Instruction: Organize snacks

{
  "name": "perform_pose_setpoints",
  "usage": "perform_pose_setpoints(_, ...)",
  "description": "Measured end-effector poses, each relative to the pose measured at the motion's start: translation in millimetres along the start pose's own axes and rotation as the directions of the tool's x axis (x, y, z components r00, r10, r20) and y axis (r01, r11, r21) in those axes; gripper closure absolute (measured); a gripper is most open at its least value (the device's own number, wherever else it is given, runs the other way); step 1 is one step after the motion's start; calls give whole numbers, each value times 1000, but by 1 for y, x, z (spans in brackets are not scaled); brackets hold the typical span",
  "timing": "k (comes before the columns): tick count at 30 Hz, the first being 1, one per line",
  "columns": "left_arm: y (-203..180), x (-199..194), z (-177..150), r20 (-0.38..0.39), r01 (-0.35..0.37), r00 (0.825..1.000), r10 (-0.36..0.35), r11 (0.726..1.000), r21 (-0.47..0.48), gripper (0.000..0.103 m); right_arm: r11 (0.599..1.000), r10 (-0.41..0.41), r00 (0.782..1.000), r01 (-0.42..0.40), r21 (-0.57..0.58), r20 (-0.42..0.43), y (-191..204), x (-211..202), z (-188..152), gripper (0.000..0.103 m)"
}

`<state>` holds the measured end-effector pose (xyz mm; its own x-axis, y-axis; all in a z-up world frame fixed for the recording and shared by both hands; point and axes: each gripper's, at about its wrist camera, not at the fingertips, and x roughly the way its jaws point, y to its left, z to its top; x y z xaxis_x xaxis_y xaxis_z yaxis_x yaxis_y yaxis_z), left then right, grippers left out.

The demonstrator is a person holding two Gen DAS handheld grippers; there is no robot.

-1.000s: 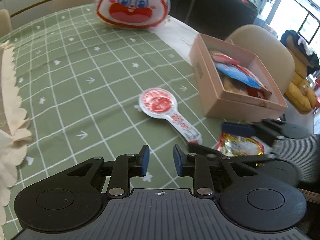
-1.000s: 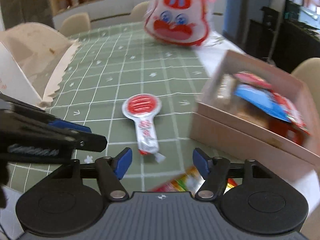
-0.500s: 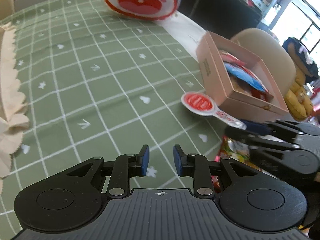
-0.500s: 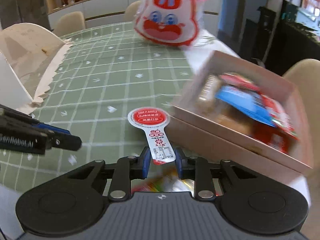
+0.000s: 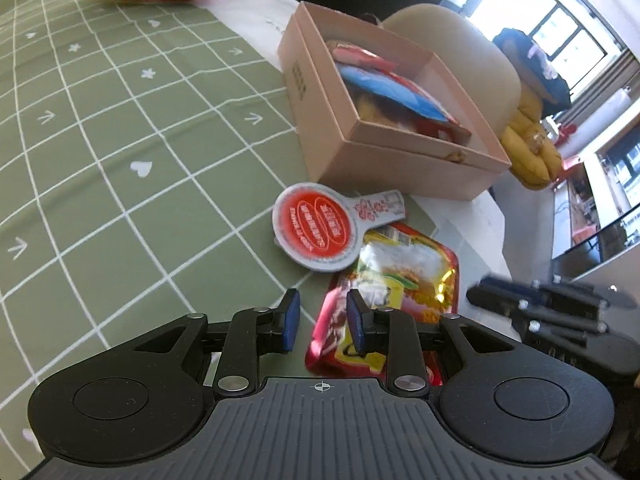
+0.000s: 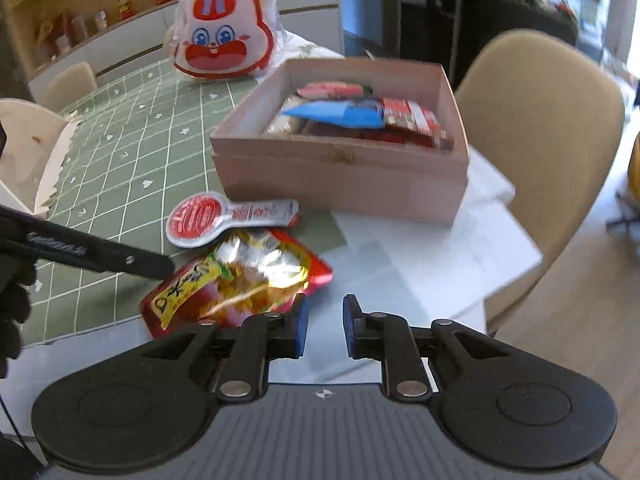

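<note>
Change: paddle-shaped snack (image 5: pixel 320 227), half a second ago pinched by its handle in the right gripper (image 6: pixel 323 327), now lying flat on the table (image 6: pixel 420 264), released short of the box.
Right gripper: fingers spread with a narrow gap, holding nothing, drawn back over the white table corner.
Left gripper (image 5: pixel 323 322): blue pads slightly apart, nothing pinched; hovering just above the near end of the foil pouch (image 5: pixel 396 284), closer to it than a second ago.
Paddle-shaped snack, position: just beside the front wall of the box (image 6: pixel 340 172), round head toward the green cloth (image 5: pixel 120 140), handle overlapping the pouch's far edge.
Foil pouch, position: at the cloth's edge, between both grippers, untouched.
Box contents: several red and blue packets already inside.
Rabbit-face bag (image 6: pixel 224 36): far side of the table, well apart.
Meaning for task: two snacks outside the box; paddle snack merely shifted nearer, likely needing a fresh grasp; pouch probably the left gripper's next target.
</note>
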<state>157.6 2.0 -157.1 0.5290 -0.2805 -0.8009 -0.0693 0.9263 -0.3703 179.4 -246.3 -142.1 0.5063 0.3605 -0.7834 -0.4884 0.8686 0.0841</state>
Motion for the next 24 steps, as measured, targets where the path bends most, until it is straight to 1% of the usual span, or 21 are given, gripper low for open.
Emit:
perform_pose_setpoints(4, -4, 2, 2, -16, 1, 1000, -1, 1000, 24, 74, 998, 13, 1000, -11, 65, -23, 1, 7, -10, 84)
perform_pose_setpoints(7, -8, 2, -1, -28, -5, 1000, 6, 999, 51, 74, 995, 13, 1000, -12, 103, -4, -4, 1, -11, 83)
perform_pose_setpoints(9, -11, 2, -2, -29, -8, 1000, 9, 998, 61, 74, 991, 27, 999, -30, 131, 24, -8, -6, -9, 76)
perform_pose_setpoints(11, -12, 3, -3, -34, 1, 999, 1, 998, 57, 74, 986, 53, 998, -59, 156, 43, -11, -10, -7, 65)
perform_pose_setpoints(12, -13, 3, -3, -39, 8, 999, -6, 998, 54, 74, 984, 64, 997, -71, 166, 44, -11, -10, -6, 65)
perform_pose_setpoints(15, -14, 4, -3, -59, 31, 998, -28, 998, 54, 74, 988, 62, 998, -64, 141, 20, -3, 0, -6, 65)
perform_pose_setpoints(17, -13, 1, -3, -47, 43, 998, -40, 998, 56, 69, 994, 35, 999, -36, 103, 9, 4, 6, -9, 65)
perform_pose_setpoints(19, -10, 0, -1, -41, 44, 998, -42, 998, 47, 68, 998, 4, 1000, -5, 69, 9, 8, 9, -11, 65)
perform_pose_setpoints(22, -3, 1, 1, -33, 39, 999, -38, 999, 29, 68, 997, 7, 1000, -8, 76, 10, 6, 10, -13, 65)
perform_pose_setpoints(24, 1, 3, 3, -35, 81, 996, -81, 997, -4, 68, 997, 6, 1000, -7, 77, 12, 6, 10, -14, 65)
